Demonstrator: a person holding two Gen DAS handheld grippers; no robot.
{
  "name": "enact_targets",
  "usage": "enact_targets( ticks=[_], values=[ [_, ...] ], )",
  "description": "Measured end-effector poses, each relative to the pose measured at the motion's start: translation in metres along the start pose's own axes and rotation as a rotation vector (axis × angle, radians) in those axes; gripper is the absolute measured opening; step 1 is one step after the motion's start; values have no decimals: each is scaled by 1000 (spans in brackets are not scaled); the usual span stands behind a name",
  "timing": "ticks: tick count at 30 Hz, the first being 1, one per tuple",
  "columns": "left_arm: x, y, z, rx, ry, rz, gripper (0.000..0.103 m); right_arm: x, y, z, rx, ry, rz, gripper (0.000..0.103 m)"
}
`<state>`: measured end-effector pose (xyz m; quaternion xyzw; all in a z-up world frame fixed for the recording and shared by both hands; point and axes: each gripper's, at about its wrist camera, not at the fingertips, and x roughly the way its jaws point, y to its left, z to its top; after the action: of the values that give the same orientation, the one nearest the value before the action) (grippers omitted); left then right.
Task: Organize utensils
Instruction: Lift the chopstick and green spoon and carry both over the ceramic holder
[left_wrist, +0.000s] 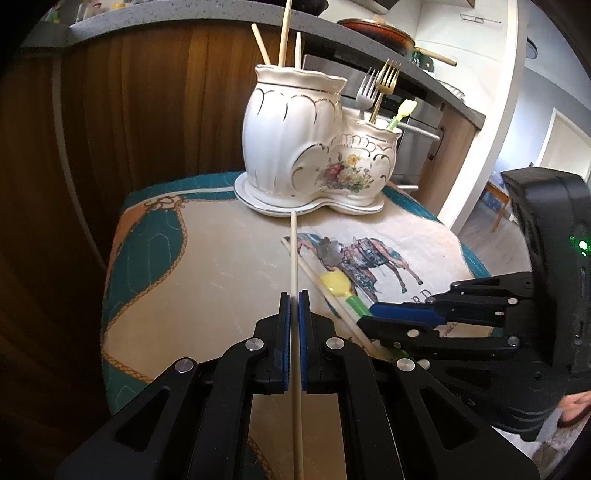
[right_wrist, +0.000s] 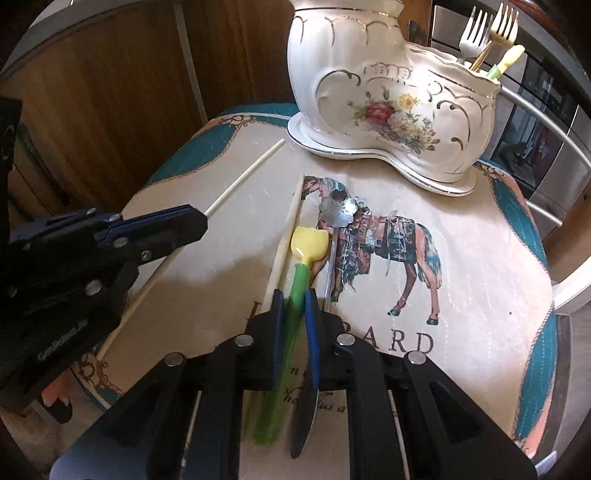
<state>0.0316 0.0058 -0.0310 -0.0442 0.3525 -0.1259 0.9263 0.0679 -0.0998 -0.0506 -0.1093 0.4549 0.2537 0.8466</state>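
Note:
A white porcelain two-pot utensil holder (left_wrist: 303, 147) (right_wrist: 391, 99) stands at the table's far side. Its tall pot holds chopsticks (left_wrist: 284, 33); its low pot holds forks (left_wrist: 376, 88) and a green-and-yellow utensil. My left gripper (left_wrist: 294, 299) is shut on a pale chopstick (left_wrist: 294, 251) that points at the holder; it also shows in the right wrist view (right_wrist: 243, 173). My right gripper (right_wrist: 294, 295) is shut on a green-handled utensil with a yellow tulip head (right_wrist: 308, 243) (left_wrist: 334, 284). A second chopstick (right_wrist: 286, 236) and a metal flower-ended utensil (right_wrist: 338, 208) lie beside it.
The table wears a beige cloth with a horse print and teal border (right_wrist: 461, 258) (left_wrist: 184, 277). Brown wooden panelling (left_wrist: 129, 110) stands behind. A steel oven (right_wrist: 546, 122) is to the right. A grey counter with a pan (left_wrist: 373, 33) runs above.

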Motion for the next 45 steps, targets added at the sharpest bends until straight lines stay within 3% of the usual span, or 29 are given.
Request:
enact_targets(
  ticks=[9, 12, 15, 22, 27, 34, 39, 45],
  values=[
    [-8, 0, 0, -3, -54, -18, 5, -29, -4, -5, 22, -146, 36, 10],
    [-19, -2, 3, -3, -111, -38, 5, -46, -11, -7, 35, -238, 69, 10],
    [-30, -2, 9, 2, -149, -11, 5, -66, -25, -6, 64, -347, 88, 10],
    [-57, -14, 49, 48, -284, -28, 5, -102, -64, 18, 140, -593, 90, 10],
    [-57, -23, 94, 59, -390, -107, 5, -113, -83, 50, 158, -701, 121, 10],
    [-30, -23, 157, 17, -469, -162, 5, -109, -120, 91, 213, -791, 174, 10],
    [-4, -21, 185, 23, -510, -122, 5, -85, -133, 116, 232, -782, 187, 10],
    [8, -15, 203, 27, -594, -72, 5, -64, -140, 123, 243, -789, 152, 10]
  ],
)
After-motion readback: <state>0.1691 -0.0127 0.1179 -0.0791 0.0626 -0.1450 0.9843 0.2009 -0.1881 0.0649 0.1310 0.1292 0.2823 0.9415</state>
